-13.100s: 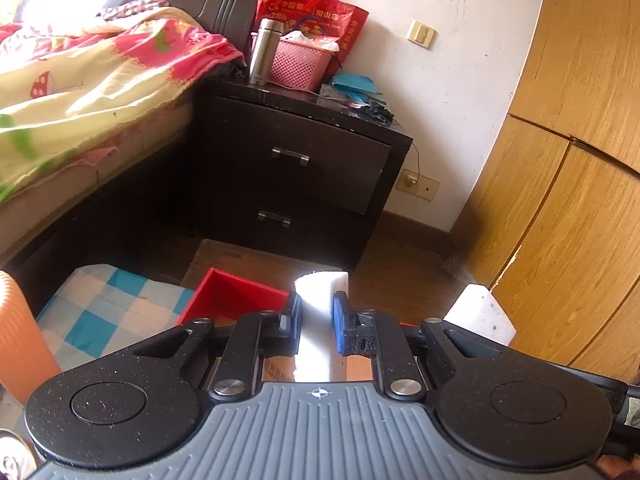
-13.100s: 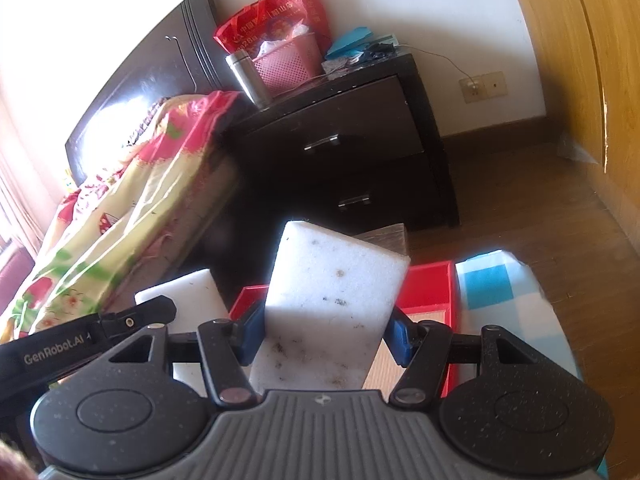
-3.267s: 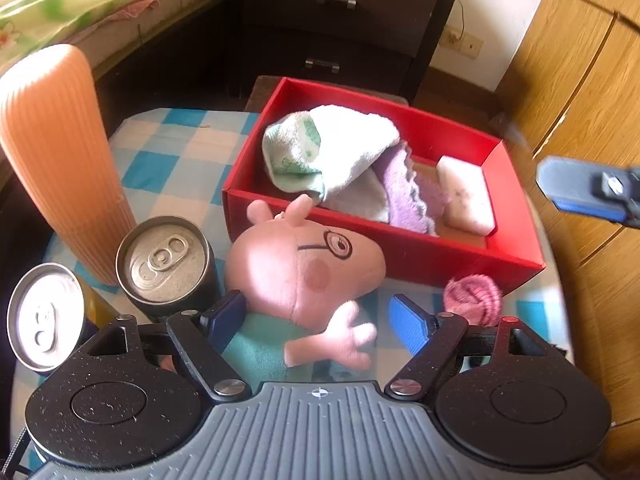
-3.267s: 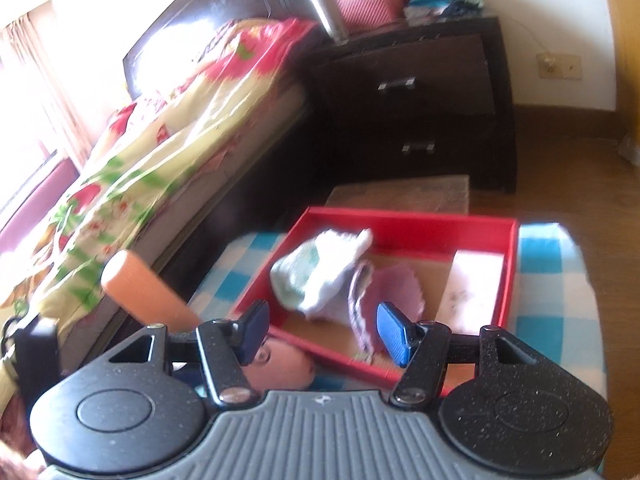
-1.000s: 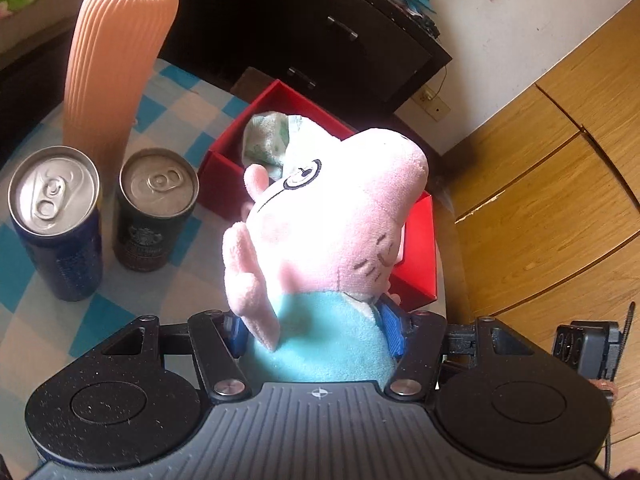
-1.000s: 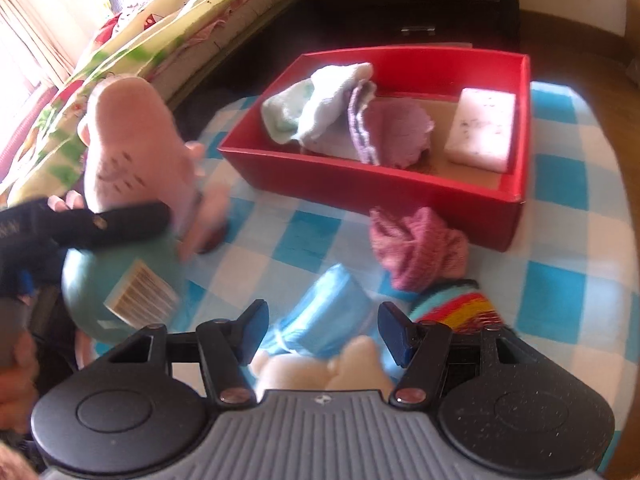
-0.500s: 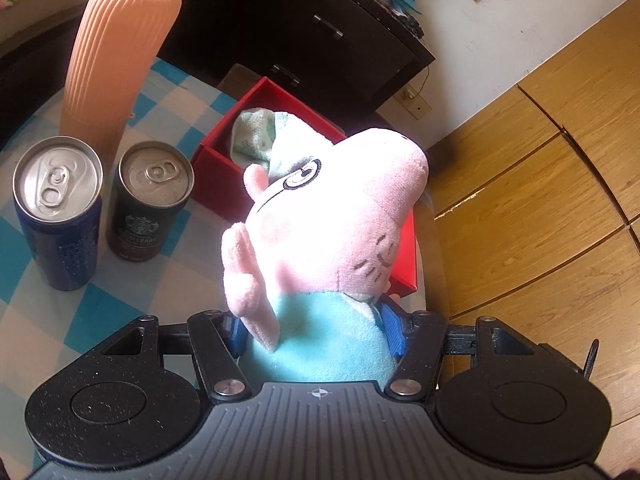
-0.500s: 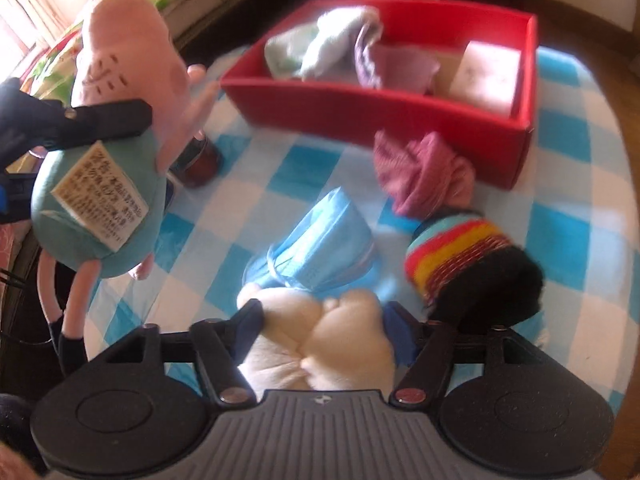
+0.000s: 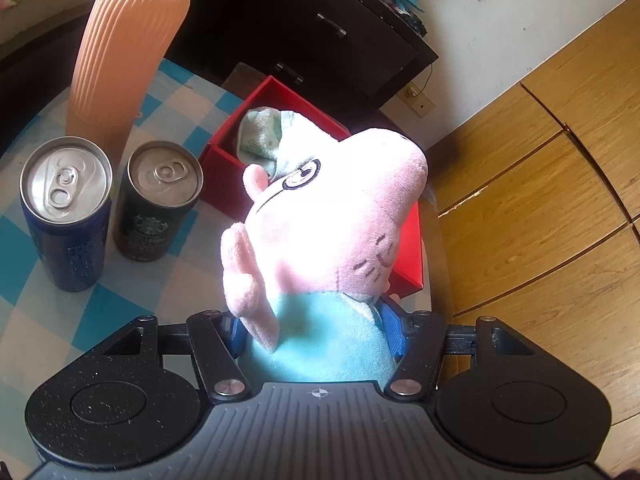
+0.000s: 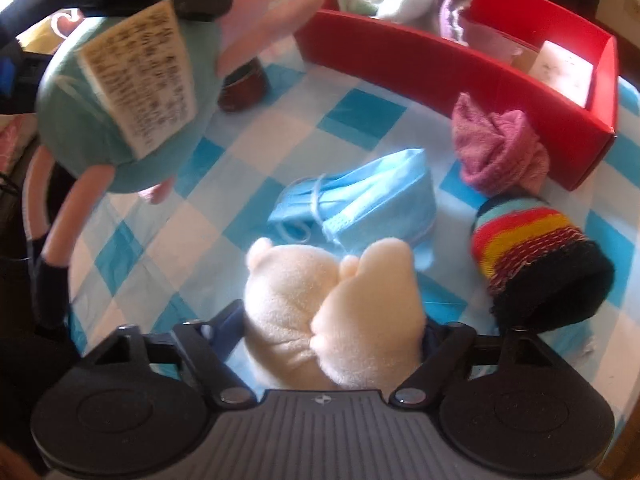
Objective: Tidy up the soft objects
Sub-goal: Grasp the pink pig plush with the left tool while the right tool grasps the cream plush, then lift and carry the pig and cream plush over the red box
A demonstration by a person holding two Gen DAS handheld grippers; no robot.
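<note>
1. My left gripper [image 9: 316, 326] pinches the pig plush [image 9: 328, 232] by its teal body, both blue pads pressed into the fabric; the pink head points up and away from me, clear of the checked tablecloth [image 9: 132, 292].

2. The red box [image 9: 232, 148] lies ahead of the pig and below it, partly hidden behind its head. The left hand is the nearer one to the box, I judge, so the drop is forward and down along the pig's own long axis.

3. In the right wrist view the same pig hangs at upper left, its label facing the camera, with the box [image 10: 460, 68] beyond it already holding towels and a white sponge [image 10: 560, 68].

4. My right gripper [image 10: 332, 332] is low over the cream plush [image 10: 332, 304], its jaws opening with the toy between them; whether the pads touch the toy I cannot tell, as the plush hides them.

5. The cream plush lies directly under the right gripper, its rounded lobes pointing away toward the blue face mask [image 10: 360, 200], which touches it on the far side.

6. The striped sock roll [image 10: 536, 256] sits to the right and the pink cloth [image 10: 496, 148] beyond that, just beside the box wall, both apart from the jaws.

7. The box sits ahead and right of the right hand, past the mask.
</note>
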